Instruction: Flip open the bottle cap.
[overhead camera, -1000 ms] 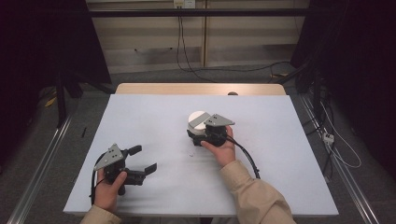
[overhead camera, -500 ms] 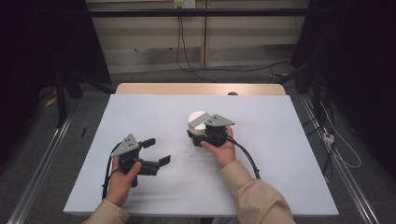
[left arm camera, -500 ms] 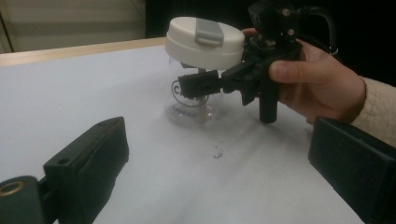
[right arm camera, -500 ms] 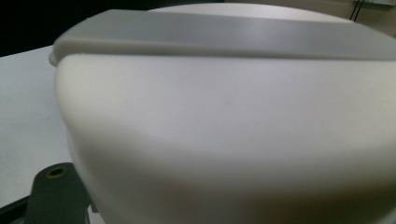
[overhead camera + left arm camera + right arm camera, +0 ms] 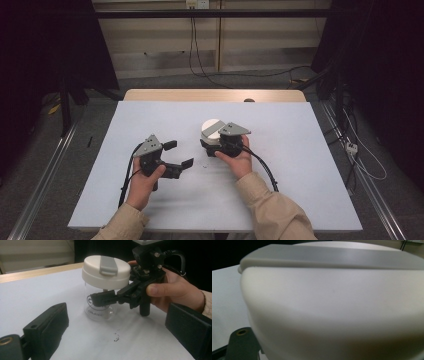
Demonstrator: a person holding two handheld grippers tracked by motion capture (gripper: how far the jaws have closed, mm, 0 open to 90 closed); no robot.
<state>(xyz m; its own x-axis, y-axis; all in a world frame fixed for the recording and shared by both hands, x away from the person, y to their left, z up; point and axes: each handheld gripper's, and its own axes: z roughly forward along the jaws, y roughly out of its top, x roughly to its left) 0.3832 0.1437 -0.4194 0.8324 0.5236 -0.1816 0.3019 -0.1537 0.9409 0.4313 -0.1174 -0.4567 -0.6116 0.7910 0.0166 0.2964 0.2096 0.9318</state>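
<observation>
The jar (image 5: 211,131) stands upright on the white table (image 5: 300,150), slightly right of centre. It has a clear body with printed lettering and a cream lid (image 5: 106,272) with a grey tab (image 5: 108,265) across the top.

My right gripper (image 5: 209,144) is closed on the jar. In the left gripper view, one black jaw lies across the clear body just under the lid, in contact with it; the other jaw is behind the jar and cannot be seen. My right hand (image 5: 239,157) holds the gripper from the near side, and its cable (image 5: 265,167) trails back along my forearm. In the right gripper view, the lid (image 5: 332,302) sits directly in front of the camera, with the grey tab (image 5: 329,257) along its top edge.

My left gripper (image 5: 179,155) is just left of the jar and apart from it, pointing toward it. Its jaws stand wide open with nothing between them; in the left gripper view they frame the jar from the lower left and lower right. My left hand (image 5: 145,177) grips the handle.

A small dark mark (image 5: 116,337) lies on the table, just in front of the jar.
</observation>
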